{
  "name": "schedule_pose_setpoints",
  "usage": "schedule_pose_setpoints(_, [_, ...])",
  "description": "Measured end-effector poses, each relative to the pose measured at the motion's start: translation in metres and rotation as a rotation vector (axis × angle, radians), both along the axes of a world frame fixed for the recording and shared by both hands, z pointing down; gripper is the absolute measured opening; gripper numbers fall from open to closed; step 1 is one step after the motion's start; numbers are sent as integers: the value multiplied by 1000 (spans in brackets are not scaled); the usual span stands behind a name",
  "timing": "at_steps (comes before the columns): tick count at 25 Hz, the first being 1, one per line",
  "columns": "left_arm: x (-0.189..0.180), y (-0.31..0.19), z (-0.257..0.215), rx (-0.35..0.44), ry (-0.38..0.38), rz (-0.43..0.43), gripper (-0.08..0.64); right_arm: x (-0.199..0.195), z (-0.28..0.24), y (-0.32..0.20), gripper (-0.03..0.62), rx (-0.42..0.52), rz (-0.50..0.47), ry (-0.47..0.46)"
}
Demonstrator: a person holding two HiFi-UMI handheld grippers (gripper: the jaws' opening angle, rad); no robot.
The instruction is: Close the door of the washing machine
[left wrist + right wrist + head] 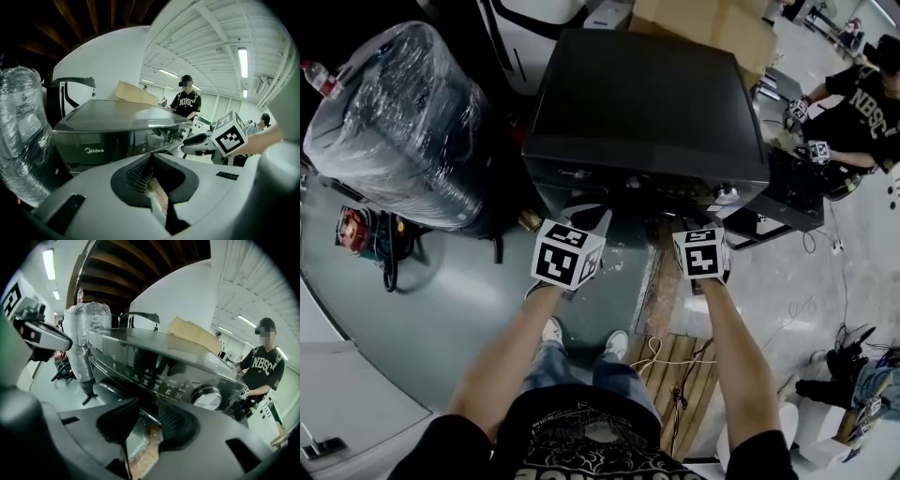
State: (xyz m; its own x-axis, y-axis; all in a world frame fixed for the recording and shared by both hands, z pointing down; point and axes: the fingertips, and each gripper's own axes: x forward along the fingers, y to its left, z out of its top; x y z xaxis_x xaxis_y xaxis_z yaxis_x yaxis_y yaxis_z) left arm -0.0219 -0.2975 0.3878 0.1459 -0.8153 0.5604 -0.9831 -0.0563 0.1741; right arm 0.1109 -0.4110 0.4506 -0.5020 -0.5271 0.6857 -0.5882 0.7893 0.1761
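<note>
Ceiling (211, 42) shows (gripper views only) above washing machine (117, 126).

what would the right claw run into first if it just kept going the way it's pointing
Most likely the front of the washing machine. The right claw, jaws apart and empty, aims at its dark control panel, left of the dial. Nothing shows in between, though depth is hard to judge.

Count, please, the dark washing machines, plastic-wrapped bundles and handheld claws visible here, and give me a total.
Dark washing machine: 1
Plastic-wrapped bundle: 1
Claws: 2, the left claw and the right claw
Total: 4
</note>
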Motion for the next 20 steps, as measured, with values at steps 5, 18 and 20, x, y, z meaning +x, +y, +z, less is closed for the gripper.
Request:
schedule_pose_setpoints(5, [-4, 5, -30, 37, -17, 24, 37, -2, -49, 12, 132, 13, 37, -81])
schedule_pose_setpoints(18, [-35, 26, -100, 141, -55, 19, 37, -23, -166, 60, 99, 101, 62, -296])
schedule_pose_setpoints(20, [-39, 28, -108, 158, -66, 18, 37, -23, -177, 66, 86, 114, 60, -313])
